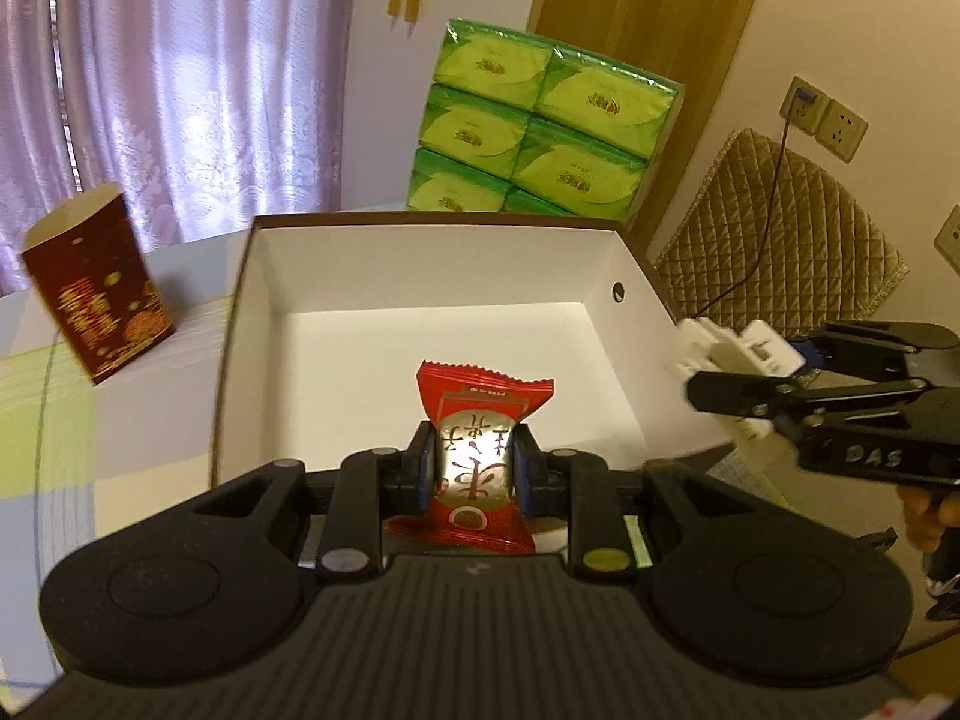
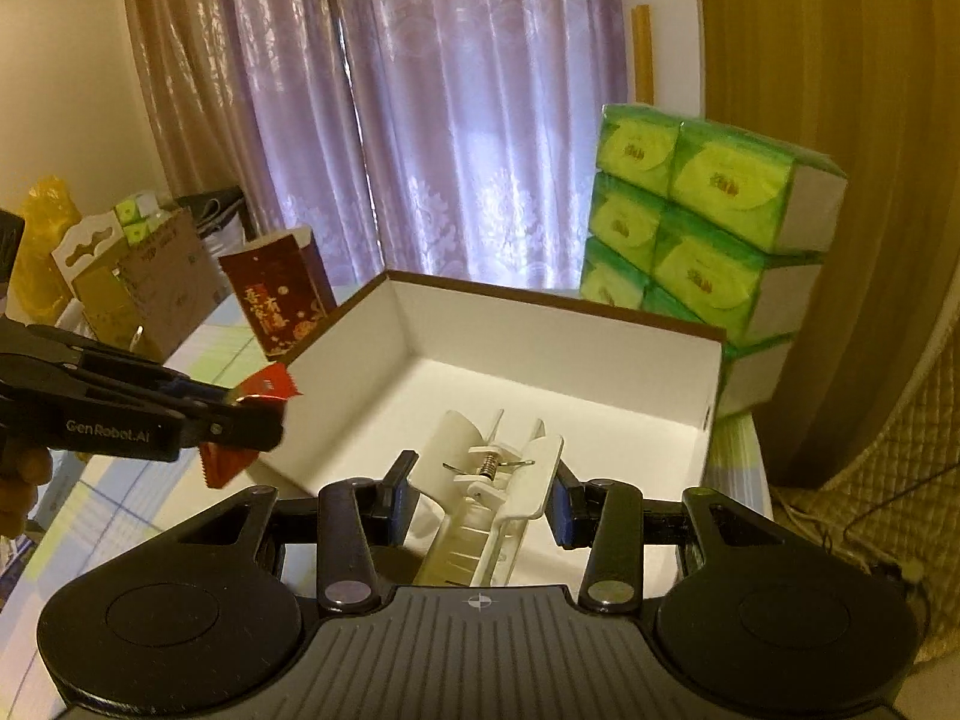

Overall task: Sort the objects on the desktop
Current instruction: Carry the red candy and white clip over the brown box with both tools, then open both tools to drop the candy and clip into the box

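From the left wrist, the left gripper squeezes a red snack packet, its long side pointing ahead, just above the near edge of the white box.

From the right wrist, the right gripper pinches a white clip over the same box, a bit further in.

Red packet lower end hidden behind left tool body; white clip base likewise; clip motion-blurred in left view.
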Demonstrator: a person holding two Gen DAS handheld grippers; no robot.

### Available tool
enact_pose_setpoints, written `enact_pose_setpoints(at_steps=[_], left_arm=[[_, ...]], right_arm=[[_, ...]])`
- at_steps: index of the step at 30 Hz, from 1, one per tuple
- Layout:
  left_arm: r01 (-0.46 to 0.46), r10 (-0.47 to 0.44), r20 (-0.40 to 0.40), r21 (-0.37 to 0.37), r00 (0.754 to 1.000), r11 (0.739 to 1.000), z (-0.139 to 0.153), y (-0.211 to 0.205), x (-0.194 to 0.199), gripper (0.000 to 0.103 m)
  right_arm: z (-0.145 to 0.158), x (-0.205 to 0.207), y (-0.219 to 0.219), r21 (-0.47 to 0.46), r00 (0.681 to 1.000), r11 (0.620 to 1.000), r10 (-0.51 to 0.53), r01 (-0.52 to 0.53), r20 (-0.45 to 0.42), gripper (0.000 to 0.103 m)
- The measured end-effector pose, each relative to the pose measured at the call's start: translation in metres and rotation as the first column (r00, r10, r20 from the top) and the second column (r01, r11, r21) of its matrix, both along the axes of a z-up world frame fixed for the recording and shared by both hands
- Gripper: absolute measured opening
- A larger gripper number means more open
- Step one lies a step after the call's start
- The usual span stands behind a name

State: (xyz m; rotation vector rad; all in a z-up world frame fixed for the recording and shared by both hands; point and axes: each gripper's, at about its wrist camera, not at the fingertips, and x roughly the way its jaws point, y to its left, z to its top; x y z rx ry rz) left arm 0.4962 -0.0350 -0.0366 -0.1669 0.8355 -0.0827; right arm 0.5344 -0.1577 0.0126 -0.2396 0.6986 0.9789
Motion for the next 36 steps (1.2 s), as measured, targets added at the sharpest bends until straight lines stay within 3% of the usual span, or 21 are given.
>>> enact_pose_setpoints(at_steps=[19, 36], left_arm=[[-0.006, 0.006, -0.188, -0.003, 0.982, 1.000, -0.071, 0.005, 0.113, 0.021], [-0.021, 0.009, -0.314, -0.036, 0.949, 0.999, -0.114, 0.004, 0.157, 0.021]], right_arm=[[-0.067, 0.086, 0.054, -0.154, 0.992, 0.987, -0.054, 0.037, -0.111, 0.040], [-0.097, 0.118, 0.078, -0.235, 0.979, 0.971, -0.088, 0.043, -0.182, 0.040]])
